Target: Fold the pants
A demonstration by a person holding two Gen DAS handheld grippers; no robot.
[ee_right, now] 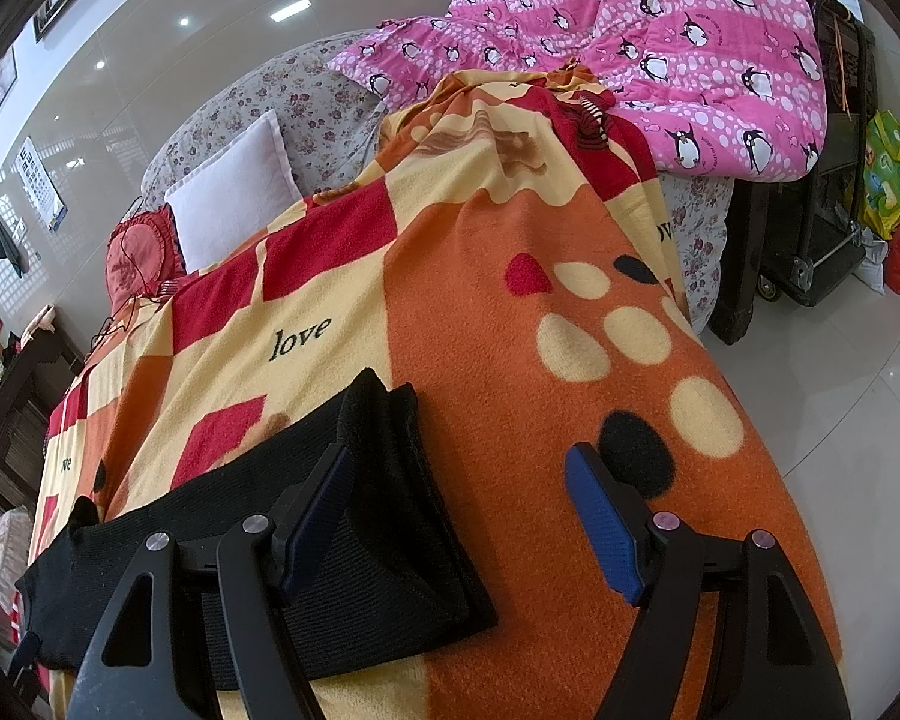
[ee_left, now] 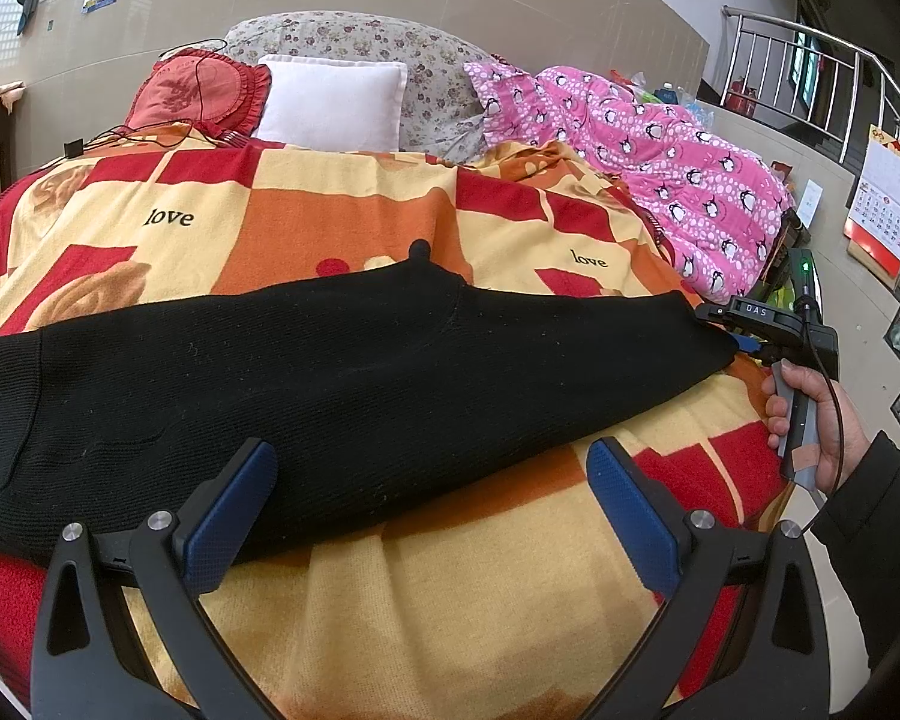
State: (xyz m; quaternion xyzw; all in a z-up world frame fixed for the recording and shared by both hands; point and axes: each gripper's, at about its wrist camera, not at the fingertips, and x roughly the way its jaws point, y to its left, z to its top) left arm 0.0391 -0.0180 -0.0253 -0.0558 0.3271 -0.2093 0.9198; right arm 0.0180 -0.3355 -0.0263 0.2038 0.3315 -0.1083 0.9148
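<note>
Black pants (ee_left: 342, 372) lie flat across a patterned blanket (ee_left: 342, 210) on the bed, stretched from the left edge to the right, where the cuffs (ee_right: 402, 480) end near the bed's side. The left gripper (ee_left: 432, 516) hovers with its jaws spread wide over the near edge of the pants, its left pad (ee_left: 228, 516) above the cloth and its right pad above bare blanket, gripping nothing. The right gripper (ee_right: 462, 516), held in a hand (ee_left: 822, 420), also stands wide open and empty, its left pad (ee_right: 315, 522) over the cuffs and the other over the blanket.
</note>
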